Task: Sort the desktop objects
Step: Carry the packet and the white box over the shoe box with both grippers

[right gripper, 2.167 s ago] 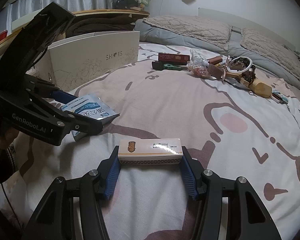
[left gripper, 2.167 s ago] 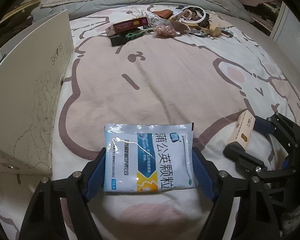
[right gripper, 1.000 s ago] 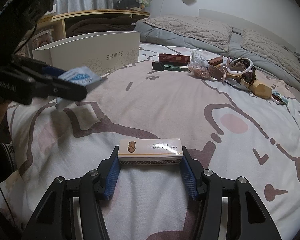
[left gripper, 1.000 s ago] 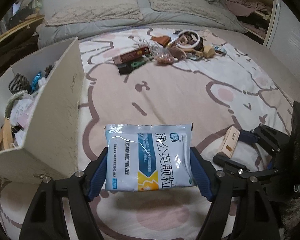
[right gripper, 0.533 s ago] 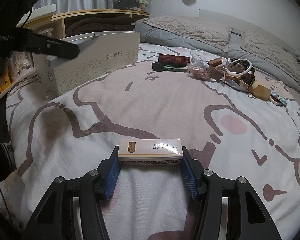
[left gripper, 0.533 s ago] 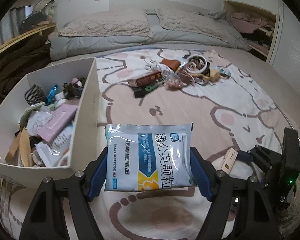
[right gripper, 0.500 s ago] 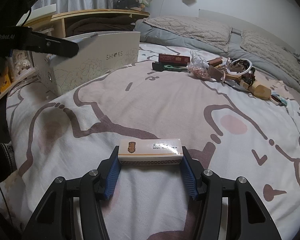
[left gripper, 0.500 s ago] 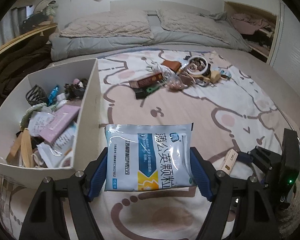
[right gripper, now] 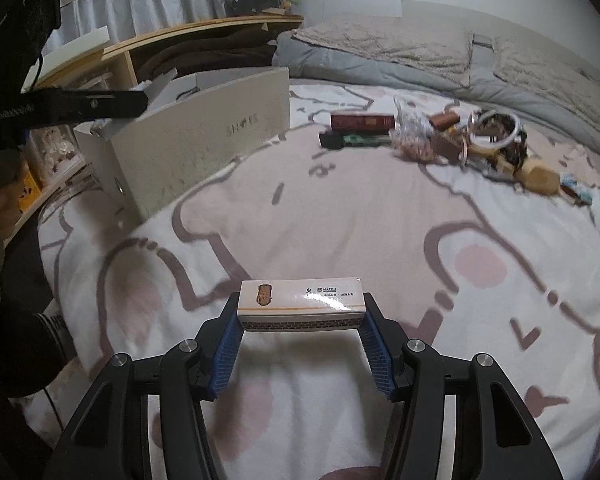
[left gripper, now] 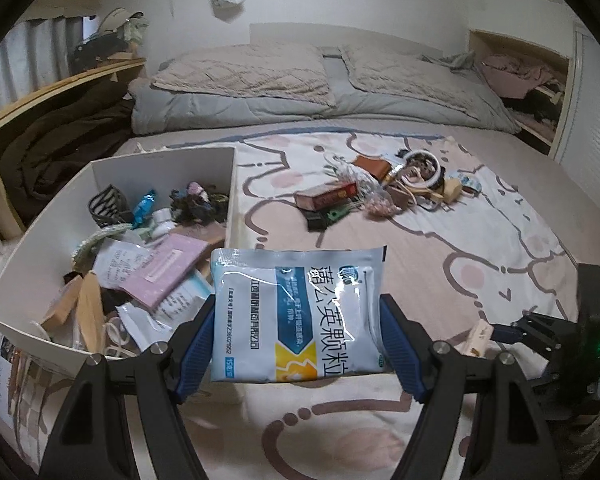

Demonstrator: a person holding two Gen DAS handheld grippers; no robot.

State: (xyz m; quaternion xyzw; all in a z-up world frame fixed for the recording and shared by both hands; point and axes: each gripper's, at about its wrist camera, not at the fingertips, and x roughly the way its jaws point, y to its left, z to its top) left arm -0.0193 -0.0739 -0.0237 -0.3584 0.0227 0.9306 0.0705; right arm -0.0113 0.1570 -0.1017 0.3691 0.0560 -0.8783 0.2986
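Left wrist view: left gripper [left gripper: 300, 336] is clenching a blue-and-white medicine sachet [left gripper: 298, 316] by its two side edges, at lower centre of the frame. The sachet is hanging above the bedspread [left gripper: 440, 248], its left edge overlapping the near right corner of the white shoe box [left gripper: 230, 184]; whether it is over the box interior I cannot tell. The box at centre left is holding a pink flat carton [left gripper: 166, 270], papers and small items, partly hidden by the sachet. At lower right, the right gripper [left gripper: 500, 330] is showing edge-on, gripping the end of a pale box; its far finger is hidden.

Right wrist view: right gripper [right gripper: 302, 322] is grasping a matchbox [right gripper: 300, 304] end to end at lower centre, clear of the bedspread [right gripper: 340, 220]. The left gripper [right gripper: 88, 106] is crossing the upper left as a dark bar; its sachet is hidden. The pile of unsorted items [right gripper: 440, 136] at upper right is blurred, with only a red box [right gripper: 362, 121] and a white ring [right gripper: 496, 132] being legible.
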